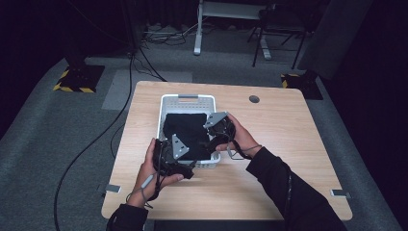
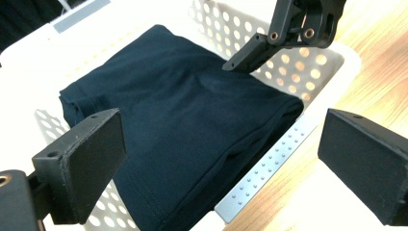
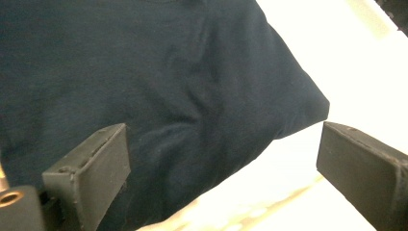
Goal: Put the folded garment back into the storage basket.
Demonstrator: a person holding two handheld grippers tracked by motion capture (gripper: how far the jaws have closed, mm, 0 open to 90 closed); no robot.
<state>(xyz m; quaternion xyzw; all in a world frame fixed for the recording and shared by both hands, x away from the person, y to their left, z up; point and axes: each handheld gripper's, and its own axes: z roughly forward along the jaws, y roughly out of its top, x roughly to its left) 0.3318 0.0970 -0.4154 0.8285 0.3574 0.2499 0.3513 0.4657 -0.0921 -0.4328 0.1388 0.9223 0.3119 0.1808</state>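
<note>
1. Inside the white basket point(image 1: 187, 99) lies a folded dark garment point(image 1: 185, 130), flat on the basket's floor and covering most of it. From the left gripper view its near edge reaches the basket's near wall and its fold looks tidy.

2. Over the basket's near-left corner, the left hand-held gripper point(image 2: 219, 159) hangs with its jaws spread wide, nothing between them, pointing down at the garment's near edge.

3. Over the basket's right side, the right hand-held gripper point(image 3: 221, 163) is just as wide open and empty, close above the garment's corner; I cannot tell if a pad grazes the cloth.

4. Under the basket, the wooden counter point(image 1: 269, 139) carries nothing else nearby.

5. My reading: the garment sits settled in the basket and neither gripper has hold of it. Whether they are about to lift it out or have just set it down, I cannot tell from here; a grasp at both near corners looks like the likely next move.
</note>
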